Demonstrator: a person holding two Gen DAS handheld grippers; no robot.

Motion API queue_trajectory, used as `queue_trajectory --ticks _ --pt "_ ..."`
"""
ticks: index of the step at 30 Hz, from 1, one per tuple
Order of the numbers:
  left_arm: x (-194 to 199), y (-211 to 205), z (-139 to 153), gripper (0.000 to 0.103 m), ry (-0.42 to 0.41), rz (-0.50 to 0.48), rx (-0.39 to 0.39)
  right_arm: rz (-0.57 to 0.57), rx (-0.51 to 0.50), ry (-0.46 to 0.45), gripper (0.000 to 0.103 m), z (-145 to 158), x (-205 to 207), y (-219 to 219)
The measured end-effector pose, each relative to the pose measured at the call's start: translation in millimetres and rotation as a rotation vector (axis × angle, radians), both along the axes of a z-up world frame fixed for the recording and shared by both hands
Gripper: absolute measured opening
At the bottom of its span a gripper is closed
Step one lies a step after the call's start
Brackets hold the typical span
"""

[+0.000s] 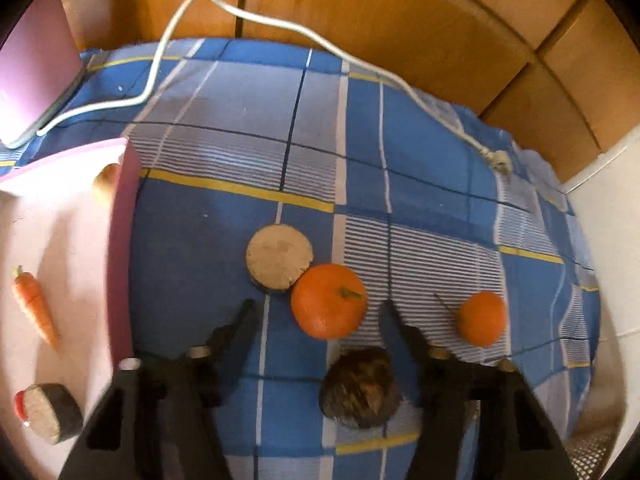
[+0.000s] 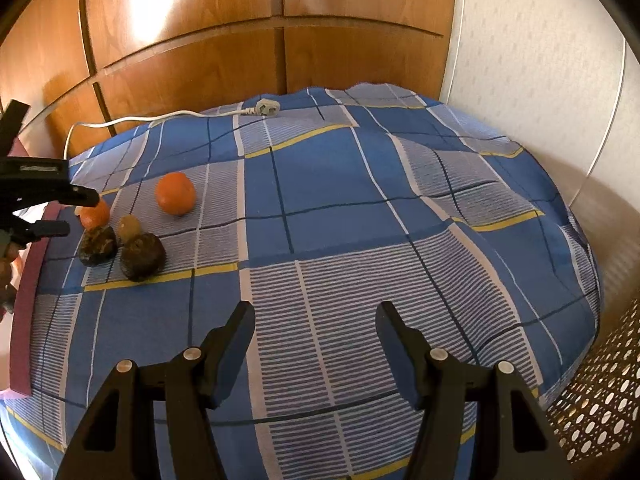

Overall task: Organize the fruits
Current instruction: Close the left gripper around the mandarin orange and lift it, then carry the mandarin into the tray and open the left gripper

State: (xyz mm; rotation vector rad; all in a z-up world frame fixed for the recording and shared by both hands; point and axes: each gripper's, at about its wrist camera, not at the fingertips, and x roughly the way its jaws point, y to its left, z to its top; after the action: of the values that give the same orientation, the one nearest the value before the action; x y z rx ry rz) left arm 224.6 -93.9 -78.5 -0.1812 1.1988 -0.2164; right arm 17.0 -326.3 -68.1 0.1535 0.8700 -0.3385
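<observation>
In the left wrist view my left gripper [image 1: 316,306] is open above a large orange [image 1: 329,301], which lies between its fingertips. A cut brown half fruit with a pale face [image 1: 279,257] touches the orange on the far left. A dark rough fruit [image 1: 360,388] lies just below the orange. A smaller orange [image 1: 482,319] lies to the right. In the right wrist view my right gripper [image 2: 316,312] is open and empty over the blue plaid cloth [image 2: 360,200]. The fruit cluster [image 2: 140,254] and the far orange [image 2: 175,194] sit at its left. The left gripper [image 2: 60,210] hovers there.
A pink-rimmed white box [image 1: 124,240] on the left holds a carrot [image 1: 34,306], a cut brown half [image 1: 54,412] and a pale fruit [image 1: 105,184]. A white cable with plug [image 1: 496,158] crosses the cloth. Wooden wardrobe doors [image 2: 200,60] stand behind. A perforated basket [image 2: 600,392] is at right.
</observation>
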Motion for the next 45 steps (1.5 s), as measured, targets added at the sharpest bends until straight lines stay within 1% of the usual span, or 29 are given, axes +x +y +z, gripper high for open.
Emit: queue_trajectory --ticks 1,2,3,4,6,7,11,14,16,17,18,20,23,25,28,30,31,33,35,37,40,44,45 --pt "0 -1 -1 0.046 -0.006 -0.003 -0.015 0.001 0.005 0.005 0.064 -2 0 0" --pt "-1 -2 0 0.04 -0.024 -0.004 -0.016 0.002 0.008 0.008 0.064 -3 0 0" --pt "-3 -4 1 0.039 -0.037 -0.009 -0.005 0.004 0.009 0.011 0.064 -4 0 0" --pt "-5 -5 2 0.039 -0.045 -0.02 -0.01 0.005 0.011 0.013 0.064 -5 0 0" --pt "-11 -4 6 0.039 -0.049 -0.047 -0.044 0.007 0.012 0.019 0.064 -7 0 1" --pt "-16 -4 10 0.039 -0.064 -0.057 -0.05 0.008 0.013 0.021 0.064 -7 0 1" --pt "-38 2 34 0.039 -0.138 -0.135 -0.093 0.014 0.011 0.02 0.064 -6 1 3" --pt "-52 21 53 0.039 -0.188 -0.144 -0.111 0.019 0.021 0.02 0.064 -6 1 6" --pt "-56 45 65 0.039 -0.219 -0.109 -0.13 0.025 0.02 0.019 0.064 -6 0 8" --pt "-57 55 69 0.039 -0.233 -0.09 -0.126 0.027 0.019 0.018 0.064 -6 -1 9" --pt "-56 67 73 0.039 -0.246 -0.071 -0.119 0.027 0.018 0.019 0.064 -6 -1 10" --pt "-51 98 77 0.039 -0.271 0.006 -0.084 0.029 0.021 0.02 0.064 -6 -3 12" --pt "-39 148 75 0.039 -0.264 0.141 -0.061 0.033 0.025 0.026 0.064 -6 -4 15" --pt "-35 173 69 0.04 -0.258 0.198 -0.027 0.04 0.018 0.025 0.064 -5 -6 18" --pt "-32 208 56 0.04 -0.221 0.288 0.014 0.047 0.011 0.022 0.064 -3 -6 22" --pt "-34 220 48 0.041 -0.205 0.318 0.043 0.053 0.004 0.02 0.064 -1 -6 25" --pt "-38 225 45 0.043 -0.203 0.33 0.043 0.055 0.002 0.021 0.064 -1 -6 26" --pt "-43 232 43 0.056 -0.206 0.346 0.021 0.052 0.007 0.026 0.064 -2 -6 26" --pt "-52 237 45 0.061 -0.225 0.367 0.035 0.05 0.007 0.03 0.064 -3 -6 27" --pt "-59 239 47 0.062 -0.232 0.389 0.061 0.049 0.009 0.034 0.064 -3 -7 28" --pt "-80 240 52 0.063 -0.26 0.423 0.067 0.046 0.022 0.039 0.064 -4 -7 27" --pt "-112 234 62 0.073 -0.323 0.439 0.089 0.035 0.044 0.043 0.064 -5 -9 24" --pt "-118 232 63 0.074 -0.336 0.438 0.089 0.033 0.048 0.044 0.064 -5 -9 24"
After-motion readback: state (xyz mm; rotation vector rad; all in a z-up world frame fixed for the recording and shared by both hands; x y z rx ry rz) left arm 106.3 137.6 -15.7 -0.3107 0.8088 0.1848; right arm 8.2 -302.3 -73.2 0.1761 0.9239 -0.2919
